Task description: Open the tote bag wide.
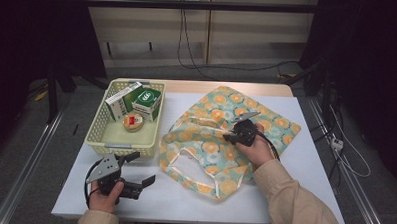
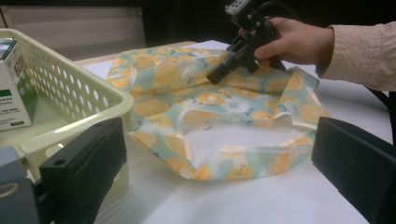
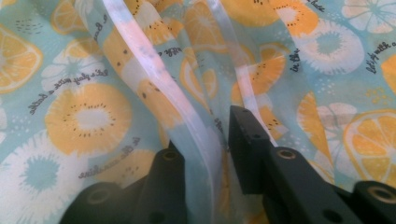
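A cloth bag point(image 1: 213, 147) printed with orange and lemon slices on pale blue lies rumpled on the white table, its mouth toward the front edge. My right gripper point(image 1: 229, 138) presses down on the bag's middle. In the right gripper view its jaws are closed on a raised fold of the bag point(image 3: 93, 116) with a whitish strap point(image 3: 154, 79) running between them. My left gripper point(image 1: 143, 168) is held low at the table's front left, open and empty. Between its wide-spread jaws, the left gripper view shows the bag point(image 2: 219, 107) and the right gripper point(image 2: 213, 78).
A cream plastic basket point(image 1: 96, 133) stands at the table's left, just beyond the left gripper. It holds a white and green box point(image 1: 121, 100), a green box point(image 1: 148, 102) and a small round tin point(image 1: 133, 121). Bare white tabletop point(image 1: 310, 161) lies right of the bag.
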A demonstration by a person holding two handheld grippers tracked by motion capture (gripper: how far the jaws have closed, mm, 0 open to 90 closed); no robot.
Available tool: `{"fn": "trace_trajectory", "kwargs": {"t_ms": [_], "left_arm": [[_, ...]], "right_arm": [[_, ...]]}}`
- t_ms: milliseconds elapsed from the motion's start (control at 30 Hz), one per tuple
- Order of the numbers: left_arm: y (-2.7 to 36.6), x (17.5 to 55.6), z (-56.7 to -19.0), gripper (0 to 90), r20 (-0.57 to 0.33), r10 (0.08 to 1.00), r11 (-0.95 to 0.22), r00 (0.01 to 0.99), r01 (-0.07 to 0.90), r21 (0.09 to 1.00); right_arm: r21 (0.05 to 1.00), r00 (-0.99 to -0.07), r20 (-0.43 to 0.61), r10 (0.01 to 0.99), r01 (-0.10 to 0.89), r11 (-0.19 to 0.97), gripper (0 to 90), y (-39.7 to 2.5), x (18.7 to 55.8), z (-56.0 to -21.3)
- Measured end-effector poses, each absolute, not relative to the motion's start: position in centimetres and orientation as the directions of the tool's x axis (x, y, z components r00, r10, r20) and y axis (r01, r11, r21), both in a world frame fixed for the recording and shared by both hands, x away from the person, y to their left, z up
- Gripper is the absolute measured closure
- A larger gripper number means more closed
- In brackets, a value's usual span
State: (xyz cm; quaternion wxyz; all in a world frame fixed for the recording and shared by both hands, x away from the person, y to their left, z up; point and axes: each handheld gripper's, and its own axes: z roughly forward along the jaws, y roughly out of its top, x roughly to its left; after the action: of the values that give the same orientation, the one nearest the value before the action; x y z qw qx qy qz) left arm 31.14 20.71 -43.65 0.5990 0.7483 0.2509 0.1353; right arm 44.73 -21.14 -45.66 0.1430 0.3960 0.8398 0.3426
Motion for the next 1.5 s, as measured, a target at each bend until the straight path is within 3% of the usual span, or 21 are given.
{"fn": "trace_trajectory", "kwargs": {"t_ms": [200, 367, 500, 1067, 1500], "left_arm": [[20.8, 31.2, -43.7, 2.9, -0.103, 0.538, -0.148, 0.837, 0.214, 0.965], [20.8, 31.2, -43.6, 2.9, -0.101, 0.538, -0.149, 0.837, 0.213, 0.966], [20.9, 31.1, -43.5, 2.9, -0.101, 0.547, -0.141, 0.831, 0.21, 0.967], [20.6, 31.2, -43.1, 2.9, -0.099, 0.537, -0.14, 0.837, 0.204, 0.969], [20.5, 31.2, -42.9, 2.6, -0.109, 0.536, -0.133, 0.837, 0.211, 0.968]], "right_arm": [[0.69, -0.635, 0.077, 0.769, 0.59, 0.419, 88.0, -21.7, 45.4, -45.8], [0.672, -0.634, 0.089, 0.768, 0.608, 0.424, 90.0, -21.7, 45.8, -45.5], [0.662, -0.636, 0.067, 0.769, 0.605, 0.443, 90.0, -21.4, 45.6, -45.3], [0.709, -0.629, 0.142, 0.765, 0.604, 0.365, 90.0, -21.1, 46.1, -40.0], [0.706, -0.638, 0.167, 0.752, 0.609, 0.36, 87.5, -21.0, 46.4, -39.5]]}}
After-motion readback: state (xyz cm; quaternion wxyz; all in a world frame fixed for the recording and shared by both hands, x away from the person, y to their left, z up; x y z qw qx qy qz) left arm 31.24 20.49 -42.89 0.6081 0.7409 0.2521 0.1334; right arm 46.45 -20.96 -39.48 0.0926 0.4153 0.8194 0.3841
